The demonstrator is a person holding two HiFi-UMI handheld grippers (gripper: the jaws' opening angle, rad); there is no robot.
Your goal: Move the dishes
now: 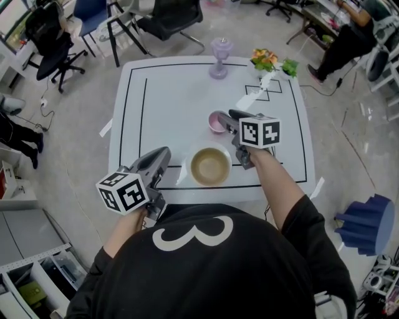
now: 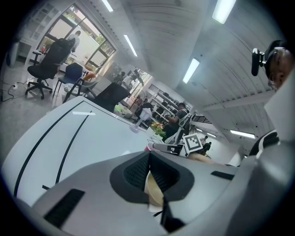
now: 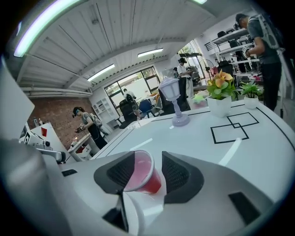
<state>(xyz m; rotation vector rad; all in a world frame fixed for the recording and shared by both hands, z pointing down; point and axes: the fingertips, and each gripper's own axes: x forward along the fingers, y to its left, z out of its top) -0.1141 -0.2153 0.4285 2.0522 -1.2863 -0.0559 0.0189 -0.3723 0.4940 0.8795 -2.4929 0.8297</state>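
A tan bowl (image 1: 211, 166) sits near the front edge of the white table (image 1: 168, 99). Behind it stands a small pink cup (image 1: 216, 122). My right gripper (image 1: 228, 121) is open, its jaws standing either side of the pink cup (image 3: 145, 177), which rests on the table between the pads; in the right gripper view this right gripper (image 3: 144, 161) has the cup in the middle of its gap. My left gripper (image 1: 164, 154) hovers left of the bowl, apart from it. In the left gripper view, the left gripper (image 2: 150, 156) has its pads meeting at the tips, with the bowl (image 2: 154, 191) showing through the slit below.
A lilac lamp-shaped stand (image 1: 219, 59), a flower pot (image 1: 265, 61) and a small green plant (image 1: 289, 67) line the table's far edge. Black outlines are drawn on the tabletop. Office chairs (image 1: 171, 19) stand beyond, and a blue object (image 1: 368, 221) lies on the floor at right.
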